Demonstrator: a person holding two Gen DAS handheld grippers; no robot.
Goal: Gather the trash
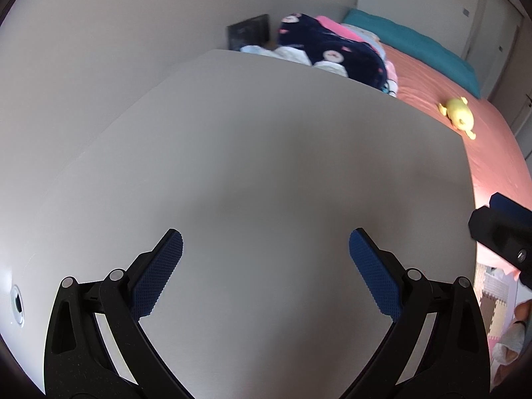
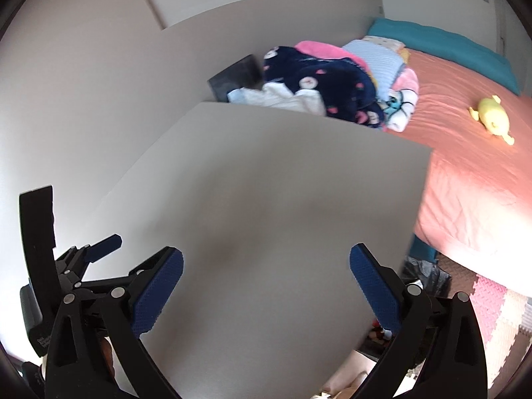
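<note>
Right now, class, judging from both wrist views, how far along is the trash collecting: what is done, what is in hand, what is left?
Done: nothing that shows; no trash is in sight on the desk. In hand: nothing. The left hand-held gripper and right hand-held gripper are both open and empty above the desk. Left: finding trash. A black bag sits on the floor beside the bed; its contents cannot be made out.

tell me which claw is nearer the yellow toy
Right. The right claw hangs over the desk's bed-side edge, toward the yellow toy; the left claw sits farther left.
</note>
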